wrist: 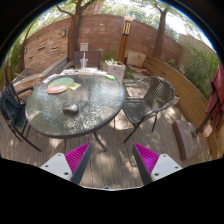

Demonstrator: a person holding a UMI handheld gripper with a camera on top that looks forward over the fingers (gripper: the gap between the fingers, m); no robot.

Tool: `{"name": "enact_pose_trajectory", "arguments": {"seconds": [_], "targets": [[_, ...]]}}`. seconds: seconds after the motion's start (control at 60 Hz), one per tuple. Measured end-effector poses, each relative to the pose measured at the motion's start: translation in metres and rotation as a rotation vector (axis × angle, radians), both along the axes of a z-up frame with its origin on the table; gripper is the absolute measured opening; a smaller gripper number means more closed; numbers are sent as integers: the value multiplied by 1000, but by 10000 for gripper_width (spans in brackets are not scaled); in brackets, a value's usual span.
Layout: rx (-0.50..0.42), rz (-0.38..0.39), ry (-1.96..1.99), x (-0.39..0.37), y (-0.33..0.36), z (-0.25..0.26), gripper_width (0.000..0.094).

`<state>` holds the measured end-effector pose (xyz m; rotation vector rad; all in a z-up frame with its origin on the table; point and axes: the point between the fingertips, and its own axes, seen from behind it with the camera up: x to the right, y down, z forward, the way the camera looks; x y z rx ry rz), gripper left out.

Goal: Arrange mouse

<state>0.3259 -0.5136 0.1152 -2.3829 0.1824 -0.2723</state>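
A small dark mouse [70, 107] lies on the round glass-topped patio table [95, 100], near its front edge. A green mat [61, 85] lies on the table's far left part, with a reddish thing [76, 87] beside it. My gripper [112, 160] is well back from the table, above the wooden deck. Its fingers, with magenta pads [76, 156], are wide apart and nothing is between them.
A metal chair [150, 100] stands to the right of the table and a dark chair [12, 108] to the left. Wooden deck boards [110, 150] lie ahead. A fence, trees and a planter stand beyond the table.
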Motion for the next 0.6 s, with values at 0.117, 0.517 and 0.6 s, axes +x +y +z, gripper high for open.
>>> {"name": "enact_pose_trajectory", "arguments": {"seconds": [0.117, 0.517, 0.6], "targets": [[2, 43, 25, -43, 28, -24, 848], [29, 218, 40, -120, 212, -110, 853], [26, 247, 33, -123, 244, -122, 858]]}}
